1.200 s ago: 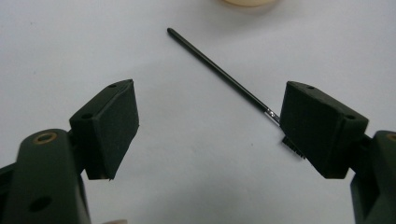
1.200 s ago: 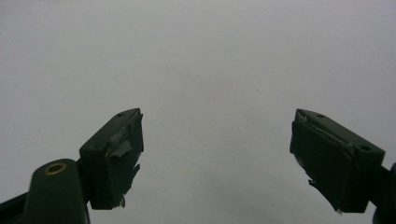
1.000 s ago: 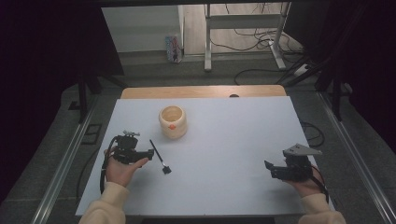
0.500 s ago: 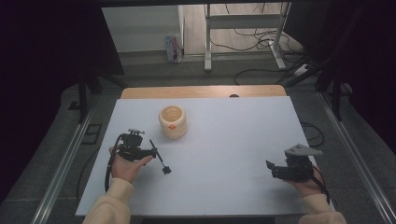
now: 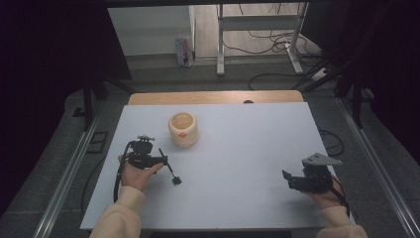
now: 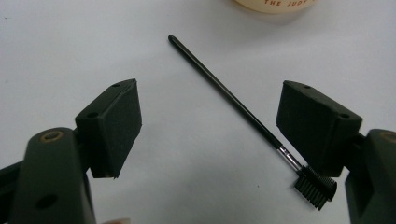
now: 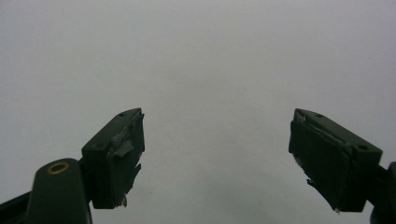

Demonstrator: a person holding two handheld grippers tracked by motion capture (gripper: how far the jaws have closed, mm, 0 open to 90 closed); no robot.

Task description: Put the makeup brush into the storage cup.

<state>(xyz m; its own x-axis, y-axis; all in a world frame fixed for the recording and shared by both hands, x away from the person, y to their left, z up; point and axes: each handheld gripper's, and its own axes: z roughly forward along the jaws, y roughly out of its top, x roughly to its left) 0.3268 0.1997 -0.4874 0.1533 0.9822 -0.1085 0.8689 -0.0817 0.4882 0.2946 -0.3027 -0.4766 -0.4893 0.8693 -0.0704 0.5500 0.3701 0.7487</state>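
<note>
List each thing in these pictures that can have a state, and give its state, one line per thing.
left gripper: open, jaws wide apart over the brush, not gripping it.
right gripper: open, nothing between its jaws.
brush: lying flat on the table, bristle head near the left gripper's jaw, unheld.
cup: upright on the table, mouth open; what is inside cannot be told.
table: white top, bearing the cup and brush.

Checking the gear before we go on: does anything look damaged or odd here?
Yes: the right gripper has frayed, peeling pad lining on its fingers, with ragged edges. The small black brush and cream cup look intact.
</note>
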